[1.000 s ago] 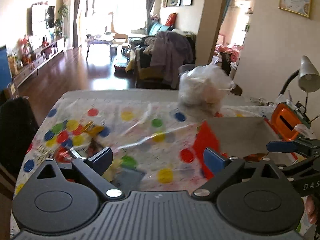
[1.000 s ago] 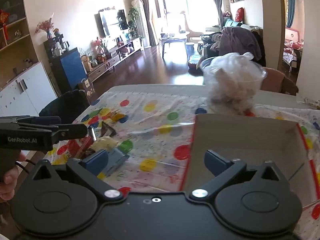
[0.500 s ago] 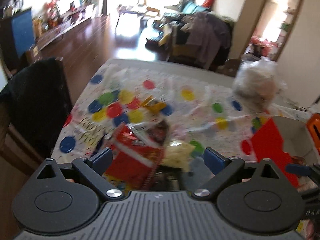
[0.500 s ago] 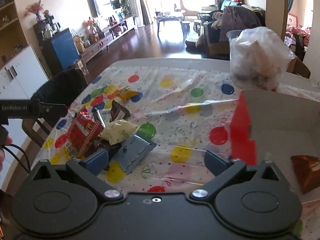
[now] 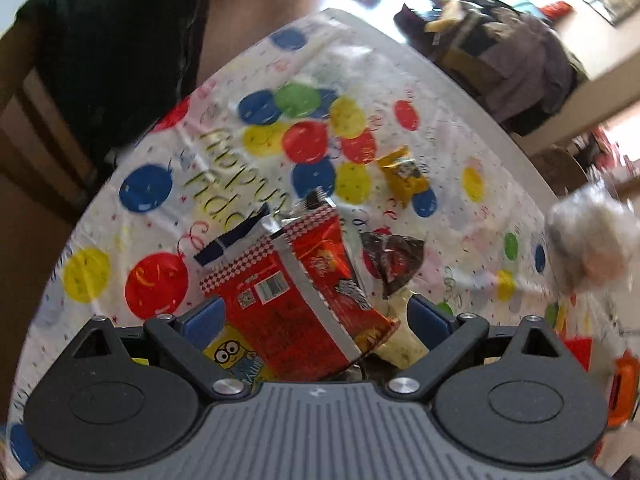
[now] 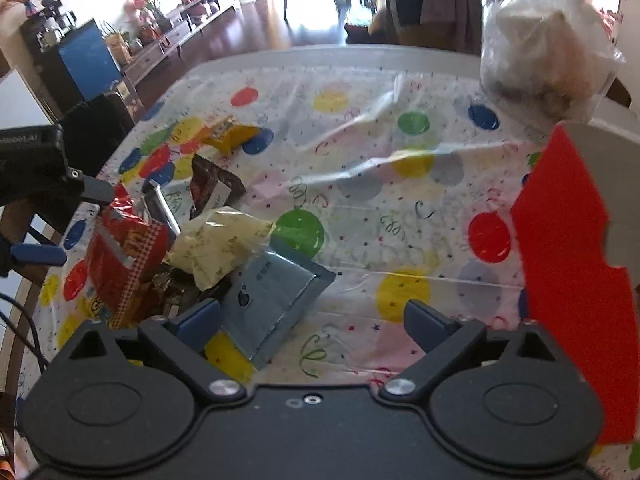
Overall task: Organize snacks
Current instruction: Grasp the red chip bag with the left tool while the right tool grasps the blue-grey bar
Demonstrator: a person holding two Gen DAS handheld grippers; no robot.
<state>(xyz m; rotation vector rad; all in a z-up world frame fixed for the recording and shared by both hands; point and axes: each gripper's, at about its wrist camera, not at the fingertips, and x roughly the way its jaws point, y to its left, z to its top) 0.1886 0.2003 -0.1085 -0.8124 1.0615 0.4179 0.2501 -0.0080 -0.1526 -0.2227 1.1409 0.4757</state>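
Loose snack packets lie in a pile on the dotted tablecloth. My left gripper points down at the pile, open, with a red snack bag between its fingers but not pressed. In the right wrist view the same gripper hovers over that red bag. My right gripper is closing, and the corner of a grey-blue packet lies between its jaws, untouched by the pads. A pale yellow packet rests on top of it. The cardboard box with the red flap stands to the right.
A dark brown packet and a yellow packet lie farther back in the pile. A filled clear plastic bag sits at the far right. A black-draped chair stands at the table's left edge.
Both grippers have sunk toward the snack pile and tipped downward. The left one swung from the box over to the red bag and rolled. The right one's jaws have narrowed slightly.
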